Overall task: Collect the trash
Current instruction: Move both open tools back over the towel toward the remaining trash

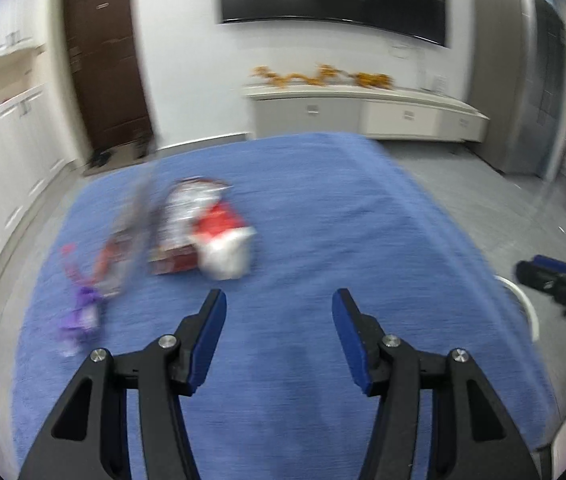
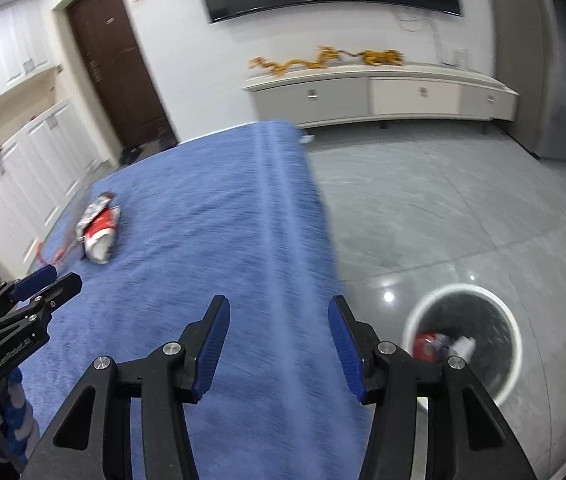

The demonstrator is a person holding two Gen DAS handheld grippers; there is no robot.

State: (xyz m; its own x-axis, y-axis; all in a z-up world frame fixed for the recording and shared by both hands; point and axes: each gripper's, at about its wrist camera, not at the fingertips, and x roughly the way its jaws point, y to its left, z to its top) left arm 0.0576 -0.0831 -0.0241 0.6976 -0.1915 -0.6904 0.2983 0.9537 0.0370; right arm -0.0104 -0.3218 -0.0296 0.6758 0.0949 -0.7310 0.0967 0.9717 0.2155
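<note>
On blue cloth (image 1: 323,208), crumpled wrappers (image 1: 207,232) lie well beyond both grippers' empty, parted jaws.

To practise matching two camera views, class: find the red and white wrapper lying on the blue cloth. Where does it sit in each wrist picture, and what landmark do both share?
Left wrist view: the red and white wrapper lies left of centre, beyond the left gripper, whose jaws stand open and empty.
Right wrist view: it lies far left, mid-height.
Shared landmark: the brown door, upper left in both.
</note>
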